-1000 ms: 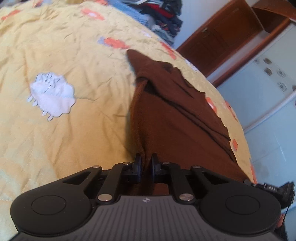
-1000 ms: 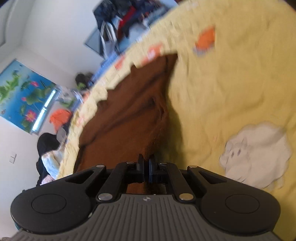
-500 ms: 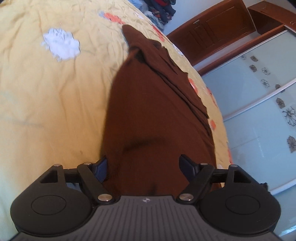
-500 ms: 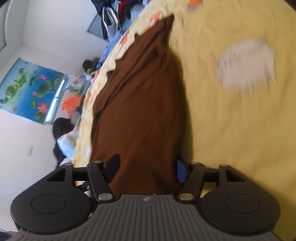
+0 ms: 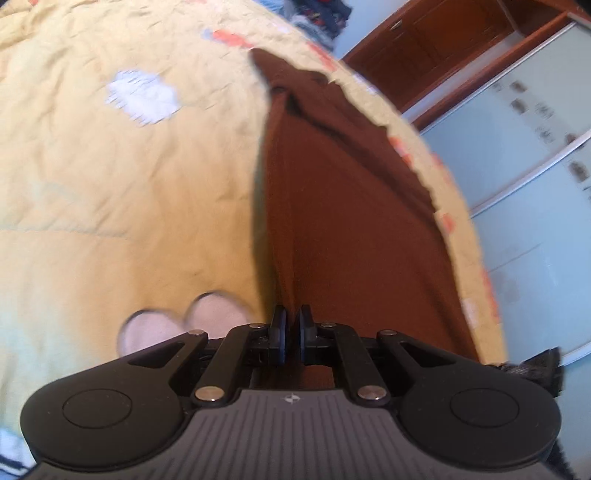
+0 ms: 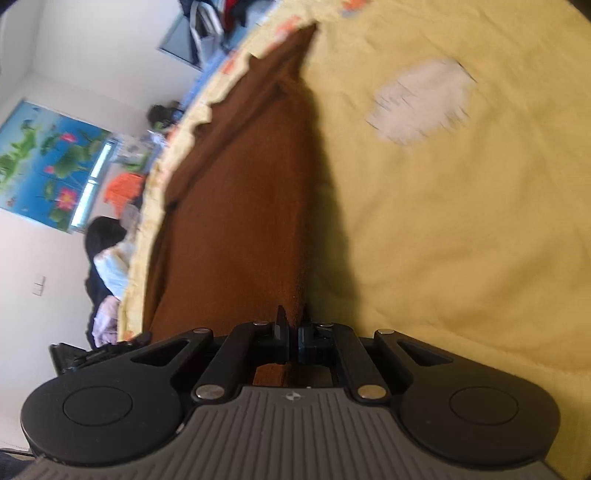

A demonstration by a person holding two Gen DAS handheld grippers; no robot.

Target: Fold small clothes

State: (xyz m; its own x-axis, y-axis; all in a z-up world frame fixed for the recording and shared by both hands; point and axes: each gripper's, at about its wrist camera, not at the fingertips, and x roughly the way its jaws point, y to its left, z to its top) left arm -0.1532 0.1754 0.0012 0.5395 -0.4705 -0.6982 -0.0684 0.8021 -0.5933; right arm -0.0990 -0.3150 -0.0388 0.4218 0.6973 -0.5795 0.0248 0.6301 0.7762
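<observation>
A brown garment [image 5: 354, 221] lies stretched out on a yellow bedspread [image 5: 129, 203]. It also shows in the right wrist view [image 6: 243, 206]. My left gripper [image 5: 291, 321] is shut on the garment's near edge, at its left side. My right gripper [image 6: 293, 328] is shut on the near edge at its right side. The cloth rises from the bed toward both grippers and casts a shadow beside it. The garment's far end lies flat with a pointed corner.
The bedspread has a white sheep patch [image 5: 142, 96], also in the right wrist view [image 6: 421, 99]. A pile of clothes [image 5: 317, 14] lies at the far end. A wooden wardrobe with glass doors [image 5: 517, 110] stands right of the bed. A flower picture [image 6: 48, 162] hangs on the wall.
Both grippers were shut a second ago, opened wide around the brown cloth half a second ago, and have now shut on its near edge again. The views shifted along the garment.
</observation>
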